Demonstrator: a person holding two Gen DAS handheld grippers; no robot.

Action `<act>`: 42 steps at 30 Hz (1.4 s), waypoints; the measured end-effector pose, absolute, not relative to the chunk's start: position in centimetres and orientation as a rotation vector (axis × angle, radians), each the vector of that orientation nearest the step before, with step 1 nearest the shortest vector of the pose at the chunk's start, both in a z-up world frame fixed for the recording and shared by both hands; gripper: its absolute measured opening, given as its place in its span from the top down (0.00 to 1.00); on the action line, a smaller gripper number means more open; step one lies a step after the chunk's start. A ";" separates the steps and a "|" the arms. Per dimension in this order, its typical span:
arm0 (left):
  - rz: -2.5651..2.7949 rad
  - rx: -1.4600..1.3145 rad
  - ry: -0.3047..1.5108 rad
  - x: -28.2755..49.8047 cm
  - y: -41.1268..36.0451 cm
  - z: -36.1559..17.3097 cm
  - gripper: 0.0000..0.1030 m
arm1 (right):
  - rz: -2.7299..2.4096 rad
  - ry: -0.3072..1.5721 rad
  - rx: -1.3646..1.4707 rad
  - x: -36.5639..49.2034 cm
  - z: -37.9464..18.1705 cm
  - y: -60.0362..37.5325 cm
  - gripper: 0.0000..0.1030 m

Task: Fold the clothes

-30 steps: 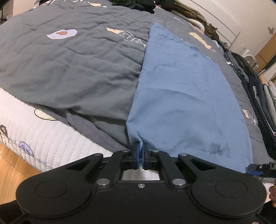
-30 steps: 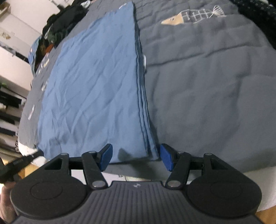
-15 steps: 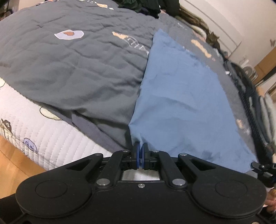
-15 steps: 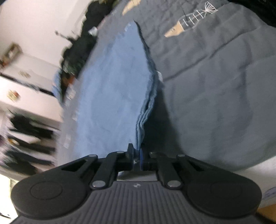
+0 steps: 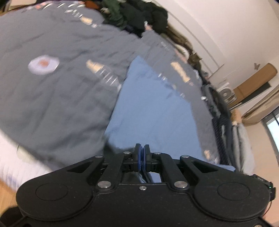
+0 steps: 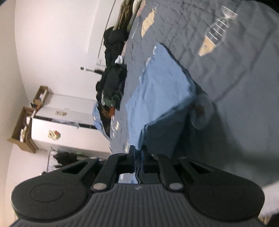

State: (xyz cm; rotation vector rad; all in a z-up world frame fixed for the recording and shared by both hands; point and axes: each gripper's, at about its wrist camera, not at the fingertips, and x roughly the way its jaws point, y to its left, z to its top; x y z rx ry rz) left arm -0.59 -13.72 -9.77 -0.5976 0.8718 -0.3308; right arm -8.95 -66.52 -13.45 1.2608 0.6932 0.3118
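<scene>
A blue folded garment lies on the grey quilt of a bed. My left gripper is shut on the garment's near left corner, and blue cloth runs back between its pads. In the right wrist view the same blue garment rises off the grey quilt. My right gripper is shut on its near right corner, and the layered edge hangs down from there. The near end is lifted, while the far end rests on the bed.
A heap of dark clothes sits at the bed's far end, also seen as a dark clothes pile. Folded garments line the bed's right side. A white cabinet stands by the wall. The white mattress edge shows at lower left.
The right gripper went from open around the garment's corner to shut on it, then rolled and rose. Both grippers lifted the near edge of the blue garment off the bed.
</scene>
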 end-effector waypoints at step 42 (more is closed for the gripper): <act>-0.410 -0.012 0.760 21.2 -18.9 -14.0 0.52 | -0.068 0.621 0.676 10.5 -12.0 -64.7 0.54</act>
